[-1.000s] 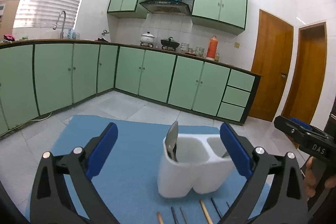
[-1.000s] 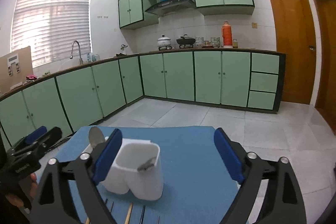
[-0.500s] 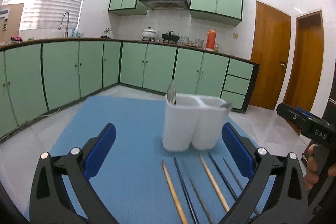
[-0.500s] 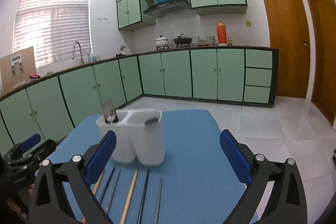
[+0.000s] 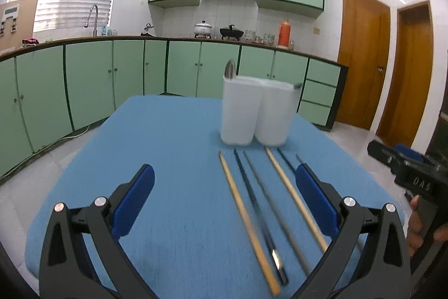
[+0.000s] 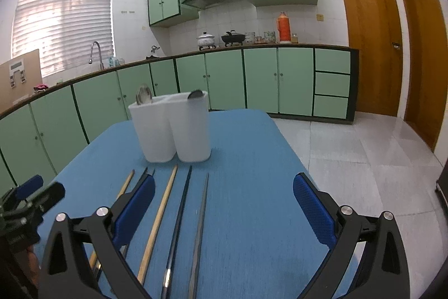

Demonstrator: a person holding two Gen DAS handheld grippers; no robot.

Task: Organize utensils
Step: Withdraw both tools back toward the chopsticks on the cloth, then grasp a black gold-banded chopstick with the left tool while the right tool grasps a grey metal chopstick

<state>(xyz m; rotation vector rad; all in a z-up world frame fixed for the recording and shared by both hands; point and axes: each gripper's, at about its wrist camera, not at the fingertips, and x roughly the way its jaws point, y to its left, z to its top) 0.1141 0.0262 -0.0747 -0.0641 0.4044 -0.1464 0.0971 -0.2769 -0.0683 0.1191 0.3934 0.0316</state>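
Both blue-padded grippers, left (image 5: 224,198) and right (image 6: 224,208), are spread wide, holding nothing. Six loose chopsticks (image 6: 179,220) lie on the blue table mat (image 6: 252,159); white two-compartment utensil holder (image 6: 170,126) at twelve o'clock. Green kitchen cabinets (image 6: 260,80) behind.

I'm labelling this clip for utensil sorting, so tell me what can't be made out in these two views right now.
- Chopsticks: near ends run behind the left tool in the left wrist view; motion blur smears them.
- The leftmost chopsticks in the right wrist view pass behind the right tool.
- White holder: opaque walls hide its contents; only spoon bowls show above the rim.
- Right tool in the left wrist view: cut off at the edge.
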